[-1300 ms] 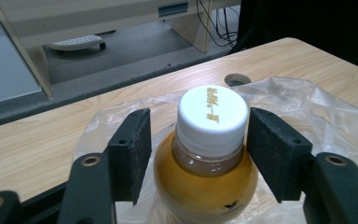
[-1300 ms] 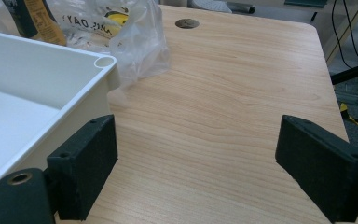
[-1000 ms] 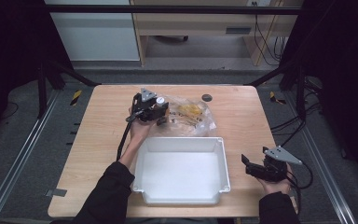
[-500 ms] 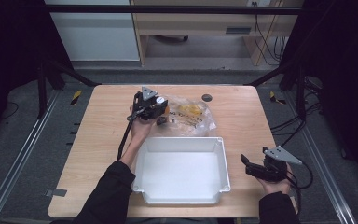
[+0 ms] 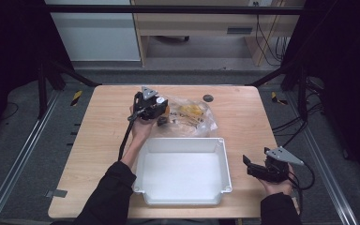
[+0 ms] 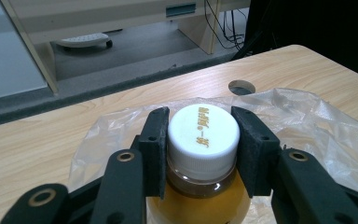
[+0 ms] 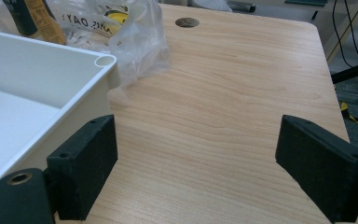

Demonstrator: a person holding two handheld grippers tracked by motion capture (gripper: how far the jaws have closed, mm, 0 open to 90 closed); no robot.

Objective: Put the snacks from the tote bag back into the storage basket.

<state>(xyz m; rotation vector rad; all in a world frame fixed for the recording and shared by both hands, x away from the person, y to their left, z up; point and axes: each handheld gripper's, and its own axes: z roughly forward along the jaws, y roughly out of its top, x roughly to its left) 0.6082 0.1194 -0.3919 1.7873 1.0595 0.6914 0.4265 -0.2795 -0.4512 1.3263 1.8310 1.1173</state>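
A: At the near edge of the table [image 5: 98, 154], the right gripper [image 5: 249, 165] rests beside the white bin [image 5: 183, 140] with its jaws spread wide and nothing between them. No danger there, unless it swings into the bin wall.

B: And past the bin?

A: The left gripper [image 6: 200, 144] has just been closing, and its pads now clamp the white cap [image 6: 203, 133] of an orange drink bottle [image 6: 200, 203]. The bottle stands in the clear plastic bag [image 6: 307, 121], just behind the bin's far rim.

B: A grip on the cap alone worries me.

A: Me too. The pads hold only the ribbed cap (the body hangs below, heavy with liquid I would guess), so on a quick lift the bottle could swing, or the cap could slide out between the pads.

B: What about the bag?

A: That is the second risk. The film lies loosely round the bottle, and if it clings, it may be dragged up and pull the other yellow packets [image 5: 190, 111] along, or catch on the bin's rim on the way over.

B: Anything farther off?

A: Only the round hole [image 5: 208, 98] in the tabletop near the far edge, well apart from the bottle. It matters only if the bottle drops and rolls that way.
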